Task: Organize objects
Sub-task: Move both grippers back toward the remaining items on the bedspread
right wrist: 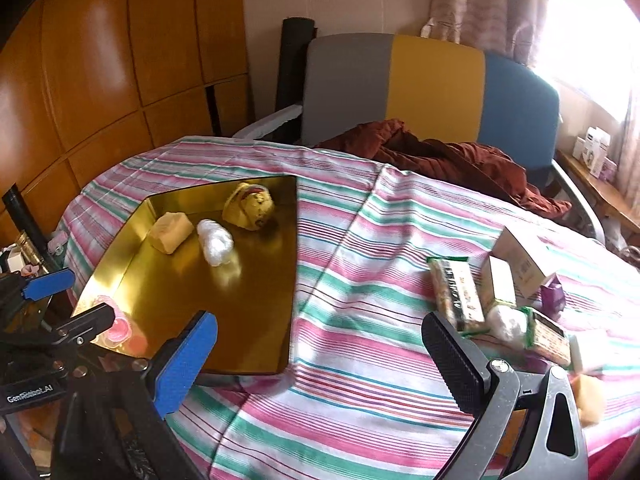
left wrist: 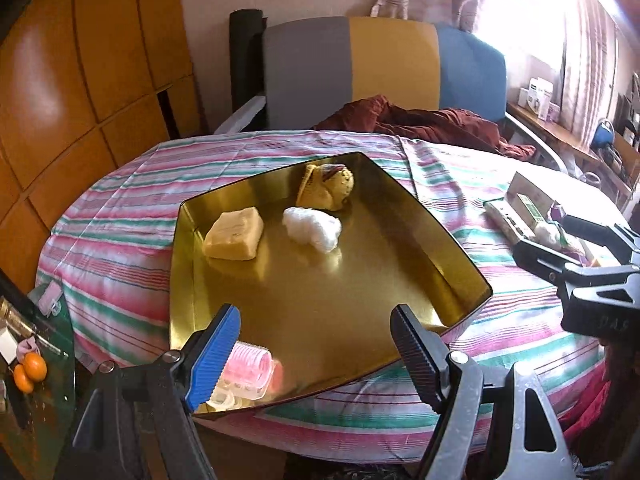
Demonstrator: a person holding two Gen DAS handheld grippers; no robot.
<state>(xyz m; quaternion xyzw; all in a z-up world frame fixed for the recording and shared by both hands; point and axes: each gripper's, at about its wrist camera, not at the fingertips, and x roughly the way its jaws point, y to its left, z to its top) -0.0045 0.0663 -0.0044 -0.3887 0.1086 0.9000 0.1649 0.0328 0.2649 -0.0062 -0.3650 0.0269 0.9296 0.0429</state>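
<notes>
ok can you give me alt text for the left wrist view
Open left tongs hang empty over the near end of a gold tray on a striped tablecloth. The tray holds a yellow block, a white cotton wad, a yellow knitted item and a pink hair roller.

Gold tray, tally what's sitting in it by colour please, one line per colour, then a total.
In the gold tray:
Yellow: 2, the soap-like block and the knitted toy
White: 1, the cotton wad
Pink: 1, the hair roller
Total: 4
</notes>
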